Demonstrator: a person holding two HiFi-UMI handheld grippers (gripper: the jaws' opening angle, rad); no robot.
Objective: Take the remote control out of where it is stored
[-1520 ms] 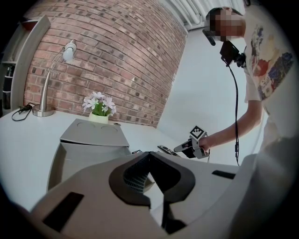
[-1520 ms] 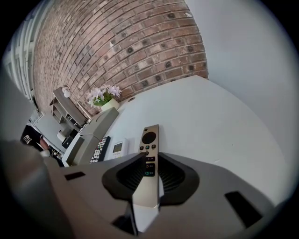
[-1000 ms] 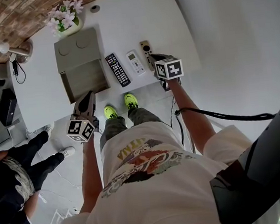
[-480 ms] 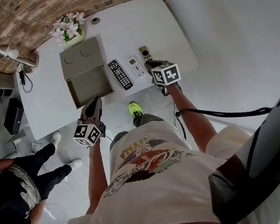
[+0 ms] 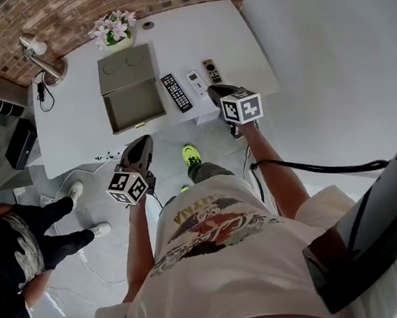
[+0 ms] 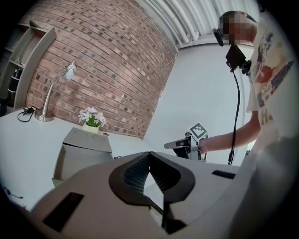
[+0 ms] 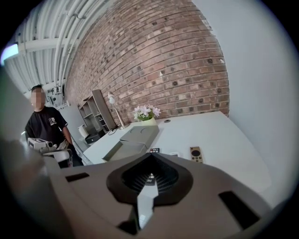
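Three remotes lie out on the white table (image 5: 242, 37), in a row just right of the grey box (image 5: 135, 106): a long black remote control (image 5: 176, 92), a white remote (image 5: 196, 82) and a short tan remote (image 5: 211, 71). Each looks light, stiff and smooth, best pinched across its narrow sides near the middle. The box stands open, lid folded back, tray apparently empty. The left gripper (image 5: 142, 141) and right gripper (image 5: 215, 89), at the table's near side, have their jaws closed on nothing

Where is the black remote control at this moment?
In the head view the black remote lies on the white table, between the open grey box on its left and the white remote on its right.
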